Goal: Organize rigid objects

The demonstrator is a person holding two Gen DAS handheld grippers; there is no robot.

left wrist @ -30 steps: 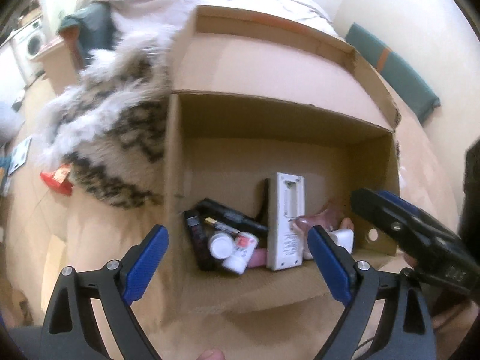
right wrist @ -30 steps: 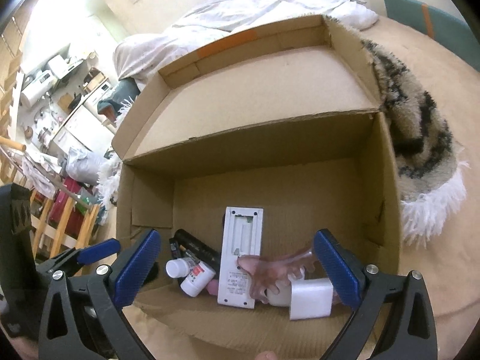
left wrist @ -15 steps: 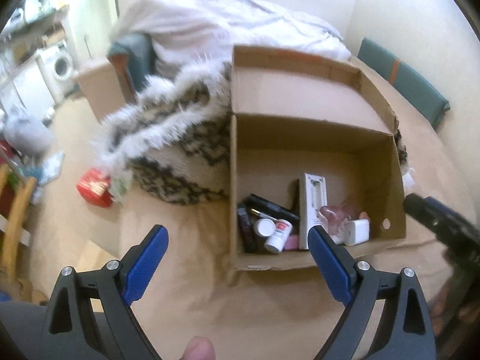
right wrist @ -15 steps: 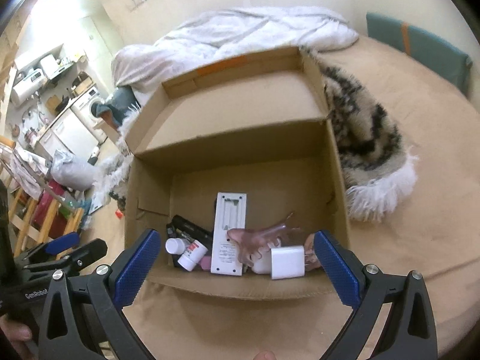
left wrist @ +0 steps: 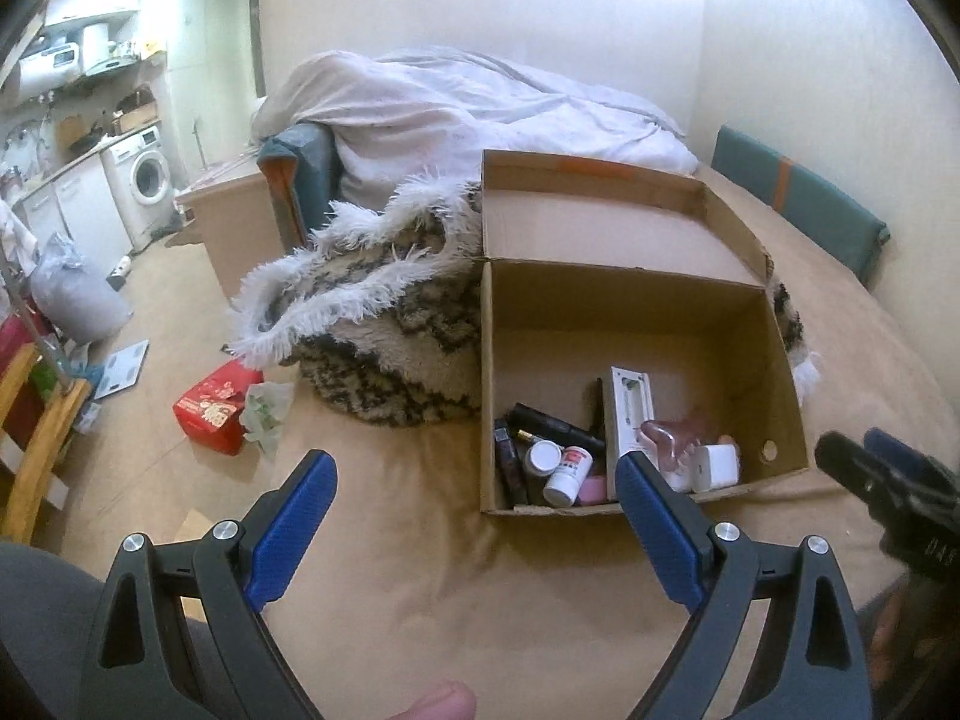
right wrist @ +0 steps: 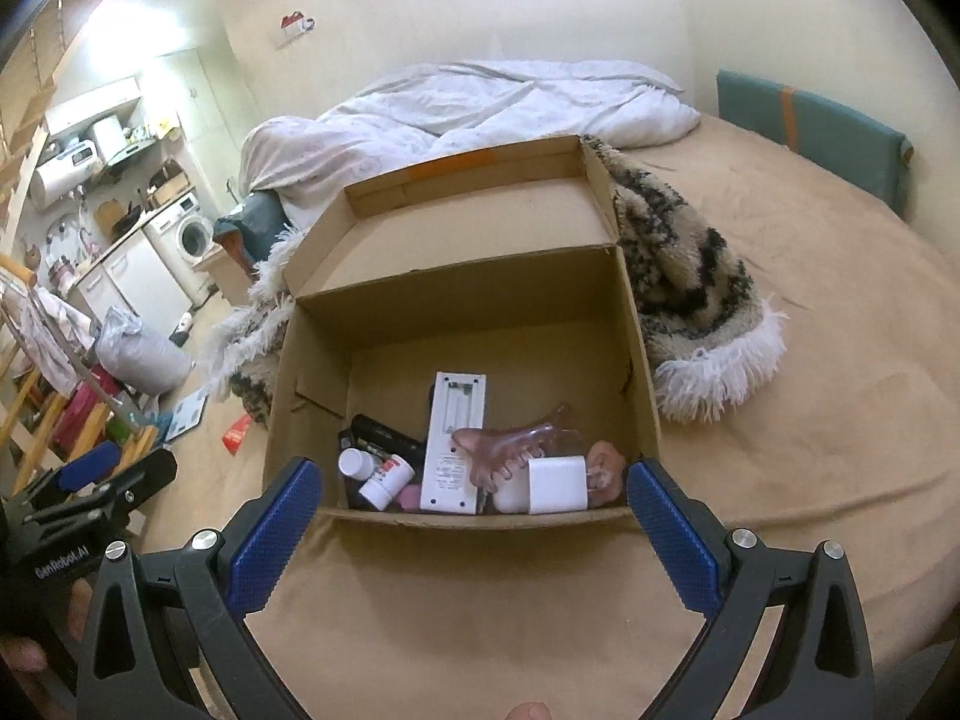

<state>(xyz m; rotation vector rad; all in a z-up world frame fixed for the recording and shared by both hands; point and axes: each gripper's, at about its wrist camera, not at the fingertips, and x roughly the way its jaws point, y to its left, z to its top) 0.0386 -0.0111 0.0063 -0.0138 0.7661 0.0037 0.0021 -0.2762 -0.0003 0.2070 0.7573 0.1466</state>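
Nearest in each wrist view is its own claw, and both are spread wide with nothing between the blue pads: the left claw [left wrist: 474,504] hangs over bare tan bedcover just left of the box, the right claw [right wrist: 474,510] straddles the box's near wall. Neither touches anything, which reads as a pulled-back pose for surveying the load, not a grasp in progress.

Just beyond sits the cardboard box [right wrist: 636,360], its lid flap folded back and away so the inside stays open from above. All the rigid items lie bunched against the near wall, probably because that is the easiest place to drop them from this side. The white remote [right wrist: 451,444] lies flat with its battery bay up. To its left are two small white bottles [right wrist: 375,477] and a black tube [right wrist: 384,435]; to its right a pink hair claw clip [right wrist: 516,447] leans over a white charger block [right wrist: 557,485]. A pinkish rounded thing in the right corner is too blurred to name.

The right wrist view looks almost straight down into the box, so the overlaps show clearly. The left wrist view is lower and off to the side, hiding some items behind the near wall, but it alone shows the red packet [left wrist: 213,414] on the floor beside the bed.

Farther off, a fringed patterned rug [right wrist: 690,288] is heaped against the box, and a white duvet [right wrist: 492,102] lies at the wall.

With nothing loose on the bed, the sorting looks nearly finished.
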